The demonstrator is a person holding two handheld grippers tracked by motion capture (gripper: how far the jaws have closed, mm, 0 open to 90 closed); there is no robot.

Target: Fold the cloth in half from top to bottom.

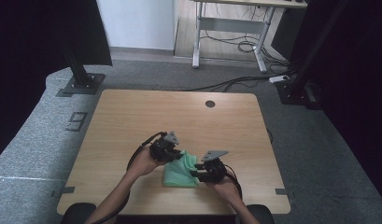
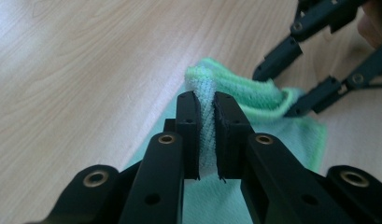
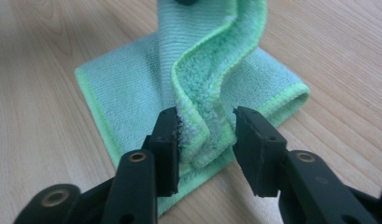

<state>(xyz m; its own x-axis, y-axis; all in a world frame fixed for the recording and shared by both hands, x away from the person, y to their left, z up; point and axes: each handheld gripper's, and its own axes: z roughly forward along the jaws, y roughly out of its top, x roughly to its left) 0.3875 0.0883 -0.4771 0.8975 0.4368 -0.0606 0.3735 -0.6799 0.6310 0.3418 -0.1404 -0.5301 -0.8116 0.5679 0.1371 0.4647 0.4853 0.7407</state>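
We pinch a raised ridge of the folded green microfibre cloth tight in the left gripper on the pale wooden table, while the right gripper stands apart with fingers slack around the fold's near end, the ridge running straight between both hands.

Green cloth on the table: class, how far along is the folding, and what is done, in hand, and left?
Done: the green cloth already lies doubled on the table, folded edges stacked. In hand: the left tool is shut on a raised fold of it; the right tool stands open around another fold, pads not pressing. Left, probably: lay the raised part flat and let go.
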